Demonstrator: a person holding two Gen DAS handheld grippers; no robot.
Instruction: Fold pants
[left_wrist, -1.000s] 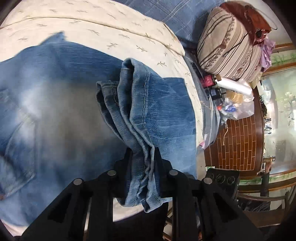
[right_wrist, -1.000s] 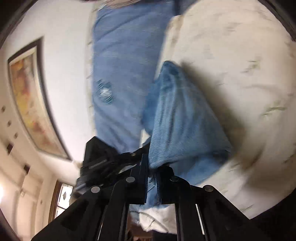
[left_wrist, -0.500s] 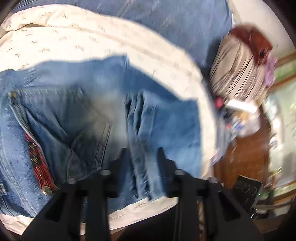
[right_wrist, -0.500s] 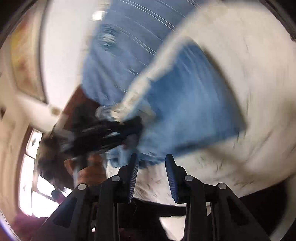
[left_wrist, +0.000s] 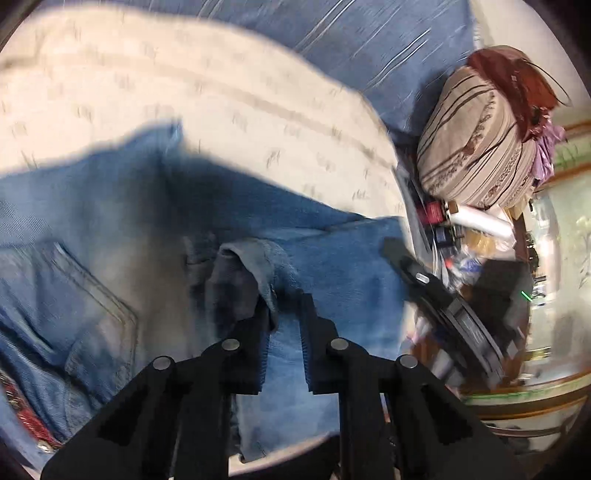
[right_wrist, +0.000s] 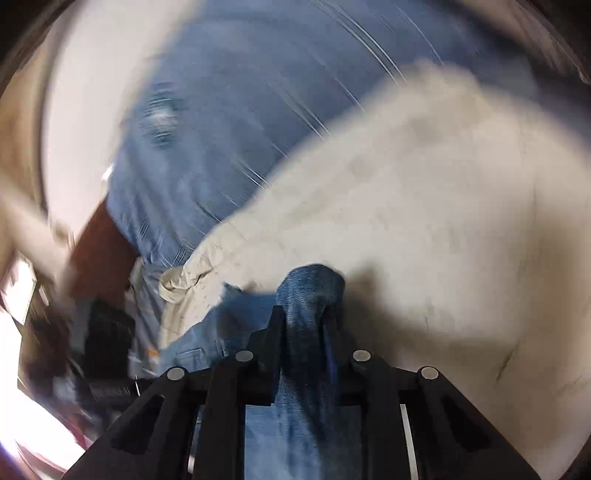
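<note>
The jeans (left_wrist: 110, 229) are spread on a cream bedspread (left_wrist: 184, 81). A bunched fold is pinched by the right gripper (right_wrist: 301, 321), whose jaws have just been closing. The left gripper (left_wrist: 284, 317) has also just narrowed; no denim is seen clamped between its pads. A striped cushion (left_wrist: 476, 144) lies at two o'clock.
</note>
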